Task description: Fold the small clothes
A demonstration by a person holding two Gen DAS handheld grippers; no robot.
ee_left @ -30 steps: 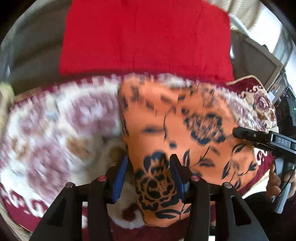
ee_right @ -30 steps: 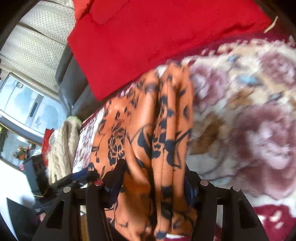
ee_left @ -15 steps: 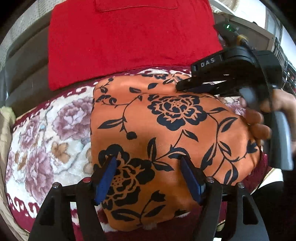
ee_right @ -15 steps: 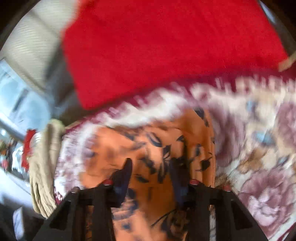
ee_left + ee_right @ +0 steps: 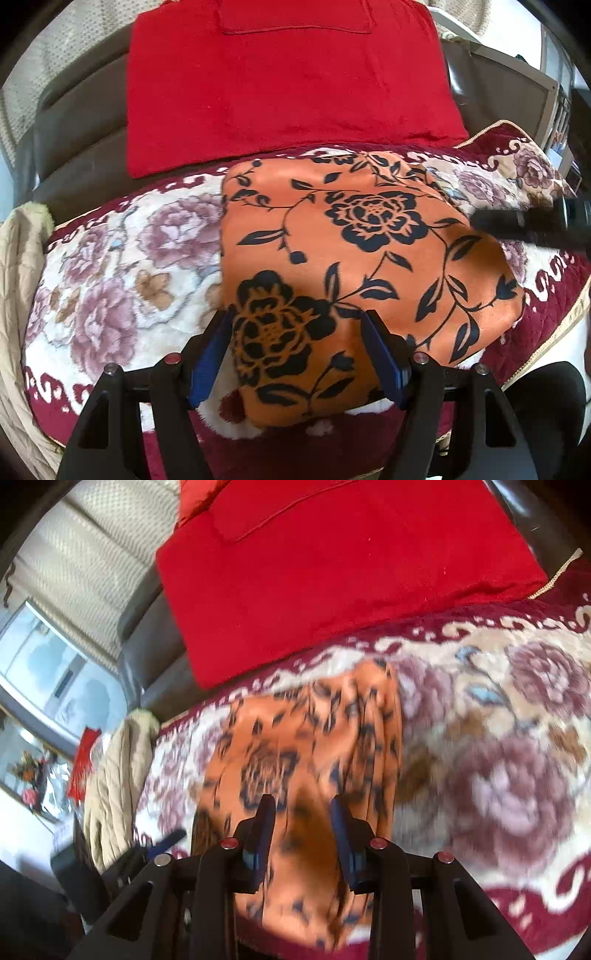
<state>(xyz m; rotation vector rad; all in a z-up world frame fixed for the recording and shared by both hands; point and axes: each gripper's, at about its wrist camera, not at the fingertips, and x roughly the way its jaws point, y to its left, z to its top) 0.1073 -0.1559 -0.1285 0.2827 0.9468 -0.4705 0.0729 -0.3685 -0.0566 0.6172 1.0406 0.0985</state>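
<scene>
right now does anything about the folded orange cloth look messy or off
Nothing much. The orange floral cloth lies folded flat on the floral blanket. Only its right edge, in the blurred right wrist view, looks bunched into ridges rather than smooth.

— What's the garment like?
— An orange cloth (image 5: 354, 258) printed with black roses and leaves, folded into a rough rectangle.
— Where does it lie?
— Flat on the floral blanket (image 5: 122, 280), its far edge near the red cushion (image 5: 288, 85).

Smooth orange floral cloth (image 5: 369, 251) on plush, fuzzy blanket (image 5: 110, 266); matt red towel (image 5: 288, 85) behind.
</scene>
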